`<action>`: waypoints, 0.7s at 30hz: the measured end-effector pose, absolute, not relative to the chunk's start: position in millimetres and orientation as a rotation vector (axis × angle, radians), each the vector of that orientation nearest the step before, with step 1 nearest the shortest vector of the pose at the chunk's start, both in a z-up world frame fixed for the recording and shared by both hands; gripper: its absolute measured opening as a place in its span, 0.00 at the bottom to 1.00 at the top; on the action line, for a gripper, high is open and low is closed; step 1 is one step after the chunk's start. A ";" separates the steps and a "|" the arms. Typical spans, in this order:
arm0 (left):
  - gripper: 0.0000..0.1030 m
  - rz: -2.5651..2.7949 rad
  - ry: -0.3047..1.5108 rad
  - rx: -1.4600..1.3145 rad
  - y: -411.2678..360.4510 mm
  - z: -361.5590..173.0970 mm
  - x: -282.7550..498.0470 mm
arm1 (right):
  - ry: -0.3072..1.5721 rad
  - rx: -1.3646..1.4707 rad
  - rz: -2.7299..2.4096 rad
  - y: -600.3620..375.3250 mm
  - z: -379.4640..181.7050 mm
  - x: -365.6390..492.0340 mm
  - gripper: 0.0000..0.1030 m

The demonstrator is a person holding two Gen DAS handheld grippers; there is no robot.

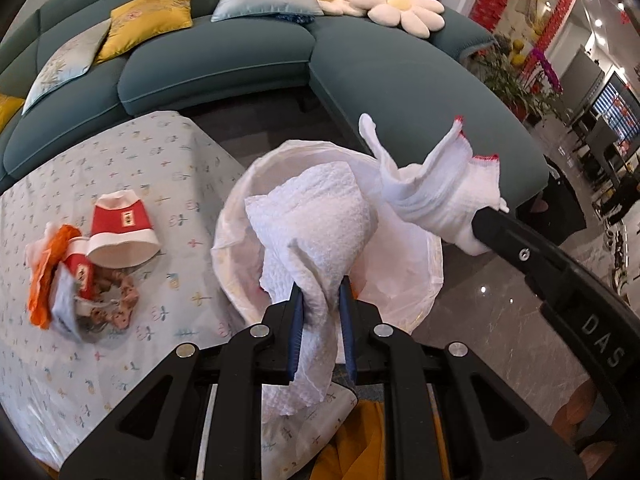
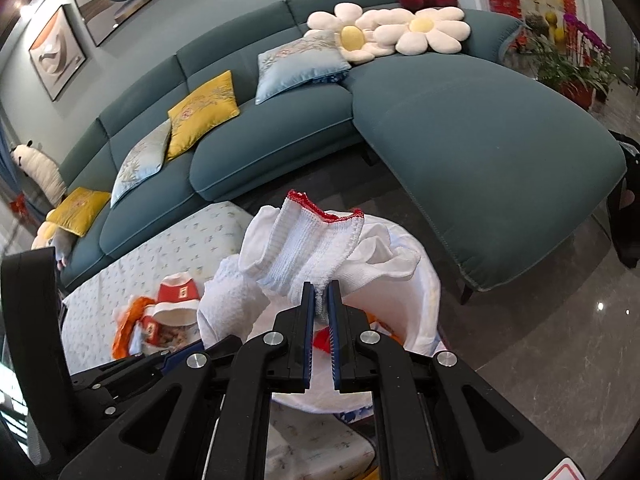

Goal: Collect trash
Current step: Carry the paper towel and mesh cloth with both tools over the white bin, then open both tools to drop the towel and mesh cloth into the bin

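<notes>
My left gripper point(image 1: 322, 286) is shut on a crumpled white paper towel point(image 1: 316, 220) and holds it over the white bin lined with a plastic bag point(image 1: 400, 292). My right gripper point(image 2: 321, 286) is shut on a white knit glove with a red cuff point(image 2: 316, 240), also above the bin point(image 2: 424, 316); the glove shows in the left wrist view point(image 1: 444, 192) too. On the table, red and white paper cups point(image 1: 120, 232), orange wrapper scraps point(image 1: 44, 276) and a floral scrap lie in a pile; they also show in the right wrist view point(image 2: 172, 304).
The table with a light floral cloth point(image 1: 120, 152) is at the left, the bin at its right edge. A teal sofa point(image 1: 240, 64) with cushions curves behind. Grey marble floor point(image 1: 500, 320) lies to the right, with plants beyond.
</notes>
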State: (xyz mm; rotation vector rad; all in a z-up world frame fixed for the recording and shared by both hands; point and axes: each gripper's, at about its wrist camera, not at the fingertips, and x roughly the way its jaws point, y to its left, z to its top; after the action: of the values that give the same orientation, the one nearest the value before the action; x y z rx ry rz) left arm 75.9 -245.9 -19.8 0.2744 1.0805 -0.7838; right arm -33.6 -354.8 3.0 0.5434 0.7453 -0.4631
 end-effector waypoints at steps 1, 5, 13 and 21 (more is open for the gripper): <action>0.17 -0.784 1.083 0.277 -248.8 -22.0 76.7 | 0.746 0.547 -0.467 -357.5 2.2 -33.0 0.07; 0.19 -0.786 1.105 0.273 -256.0 -30.5 81.6 | 0.749 0.556 -0.477 -366.5 -3.2 -30.1 0.07; 0.49 -0.747 1.094 0.233 -250.8 -31.6 93.1 | 0.763 0.556 -0.477 -370.3 -10.7 -21.8 0.07; 0.58 -0.701 1.088 0.201 -233.4 -26.5 104.6 | 0.780 0.551 -0.459 -365.2 -13.5 -6.5 0.12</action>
State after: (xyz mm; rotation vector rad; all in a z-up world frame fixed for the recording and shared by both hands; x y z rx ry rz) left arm 104.6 -233.4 -26.5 0.2011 1.0877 -0.7007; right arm -6.5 -365.2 -13.5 0.5515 0.7802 -0.4586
